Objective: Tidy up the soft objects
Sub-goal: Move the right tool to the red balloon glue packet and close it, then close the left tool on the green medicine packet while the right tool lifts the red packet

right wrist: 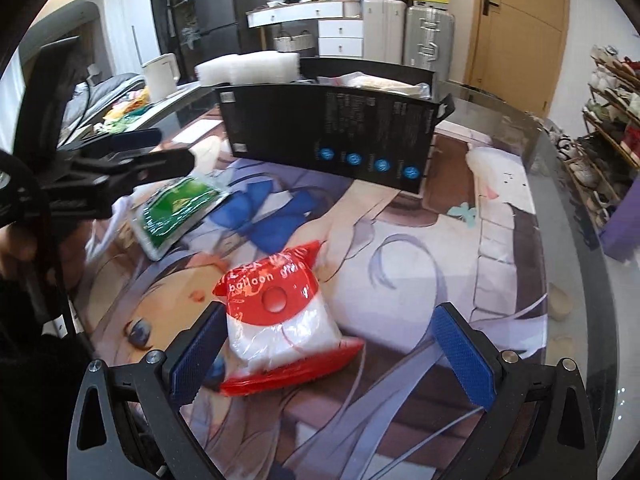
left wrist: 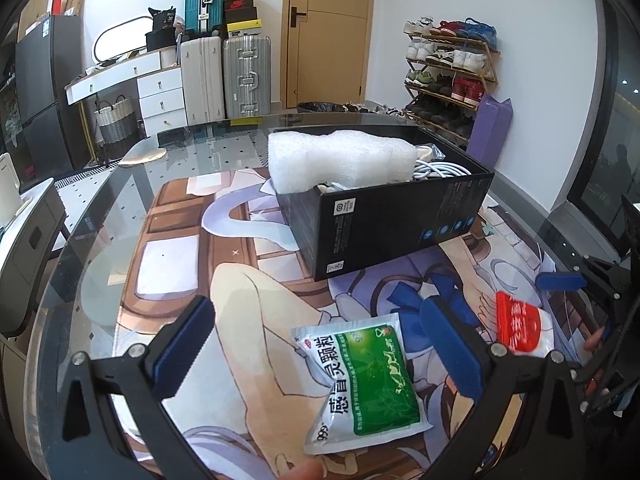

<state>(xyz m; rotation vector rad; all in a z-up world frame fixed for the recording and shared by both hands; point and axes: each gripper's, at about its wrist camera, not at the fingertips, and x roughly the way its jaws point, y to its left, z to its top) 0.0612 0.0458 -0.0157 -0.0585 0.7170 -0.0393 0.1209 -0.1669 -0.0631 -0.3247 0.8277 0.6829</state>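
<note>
- Lived-in room behind: suitcases [left wrist: 224,76] and a wooden door [left wrist: 328,32] at the top of the left wrist view, a shoe rack [left wrist: 448,76] upper right; in front, a glass table [left wrist: 100,216] under a printed desk mat [left wrist: 248,292].
- Green-and-white sachet [left wrist: 360,380] flat on the mat, lower centre of the left wrist view; probably light, granule-filled, slick foil. Best taken across a sealed edge, where flat and stiff enough not to squirm.
- Left gripper [left wrist: 320,344] spread wide above it, nothing held; sachet between the blue pads, nearer the right-hand one, contact not discernible.
- Red-and-white balloon packet [right wrist: 280,320] on the mat, lower centre of the right wrist view; thin crinkly film over a soft white filling, likely featherweight and slippery. Better pinched across the plump white middle than by the loose red flaps.
- Right gripper [right wrist: 328,348] likewise wide open and empty, packet lying between the fingers, close to the left-hand pad.
- Further out, a black box [left wrist: 384,216] open at the top, mid-frame, with white foam [left wrist: 340,160] and white cable [left wrist: 440,170] inside; seemingly the place for both packets.
</note>
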